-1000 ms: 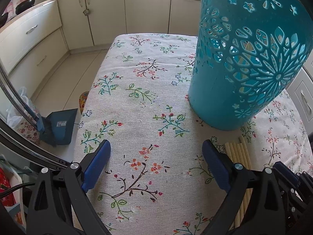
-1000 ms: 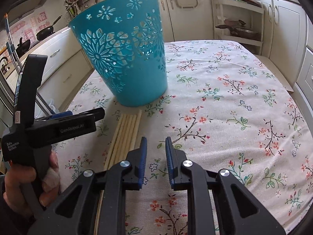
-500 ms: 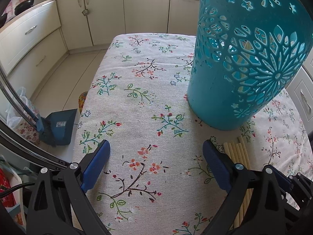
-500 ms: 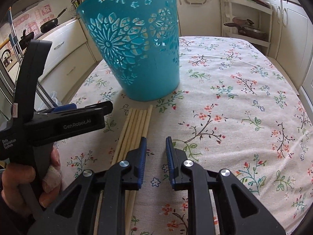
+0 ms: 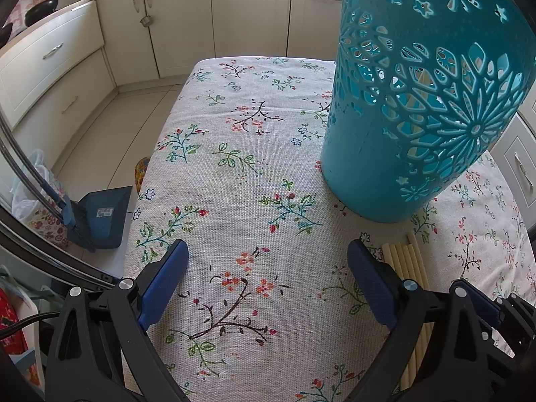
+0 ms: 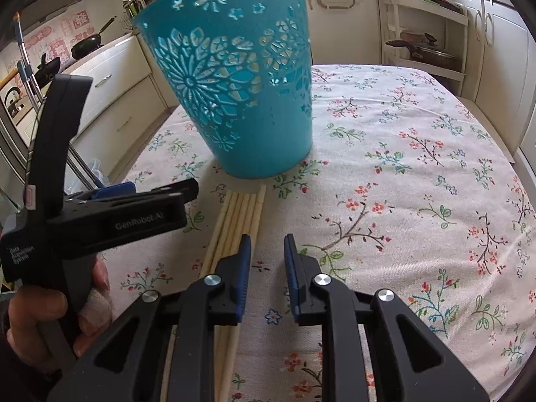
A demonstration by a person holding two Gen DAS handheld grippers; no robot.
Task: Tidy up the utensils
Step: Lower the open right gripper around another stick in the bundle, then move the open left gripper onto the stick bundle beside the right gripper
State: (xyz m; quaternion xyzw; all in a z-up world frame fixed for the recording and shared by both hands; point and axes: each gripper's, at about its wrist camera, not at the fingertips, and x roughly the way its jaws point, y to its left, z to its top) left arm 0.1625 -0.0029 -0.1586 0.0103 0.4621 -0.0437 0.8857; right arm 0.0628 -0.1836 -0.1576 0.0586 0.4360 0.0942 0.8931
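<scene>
A teal cut-out basket [image 6: 241, 93] stands upright on the flowered tablecloth [image 6: 402, 174]; pale stick shapes show through its holes in the left wrist view [image 5: 417, 110]. Several pale chopsticks [image 6: 241, 214] lie side by side in front of it, pointing at its base. My right gripper [image 6: 268, 244] hovers at their near right side with a narrow gap and nothing between its pads; its left finger overlaps the outermost sticks. My left gripper [image 5: 268, 254] stands wide open over bare cloth, left of the chopsticks [image 5: 405, 258] and the basket [image 5: 418, 100].
A hand [image 6: 50, 318] holds the left gripper [image 6: 134, 214] at the left of the right wrist view. The table's left edge [image 5: 147, 201] drops to a tiled floor with a blue dustpan [image 5: 100, 214]. Cream cabinets [image 5: 187, 16] surround the table.
In the right wrist view the basket and chopsticks have come closer and shifted right. The left gripper has stayed in place, still wide open.
</scene>
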